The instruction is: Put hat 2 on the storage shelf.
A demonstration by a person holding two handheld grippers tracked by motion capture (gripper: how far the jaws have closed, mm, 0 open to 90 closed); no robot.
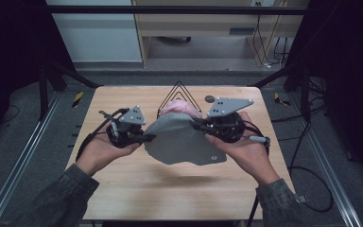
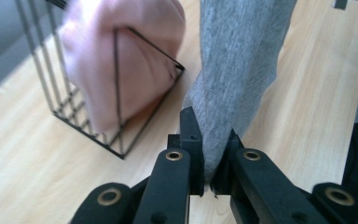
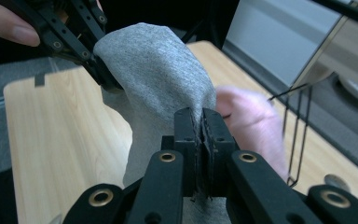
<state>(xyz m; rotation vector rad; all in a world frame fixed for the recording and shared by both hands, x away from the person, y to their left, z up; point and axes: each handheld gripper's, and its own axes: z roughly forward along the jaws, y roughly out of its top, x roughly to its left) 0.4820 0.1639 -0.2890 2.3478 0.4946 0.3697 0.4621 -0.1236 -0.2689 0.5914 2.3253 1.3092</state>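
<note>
Right now the 2 grippers, left gripper [image 1: 147, 137] and right gripper [image 1: 194, 125], each pinch an edge of the grey cloth [image 1: 182, 142], holding it above mid-table. At 12 o'clock the wire rack [image 1: 180, 98] holds a pink cloth [image 1: 182, 108]. Both pinches should probably stay firm and level so neither edge slips.

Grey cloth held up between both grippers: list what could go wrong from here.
1. The left gripper pinches only a narrow bunched edge of the grey cloth; a pull might slip it free.
2. The right gripper also clamps just a thin fold, so stretching the cloth could tear it loose there.
3. The wire rack holding the pink cloth stands close behind; the hanging cloth might snag it or drag it along.
</note>
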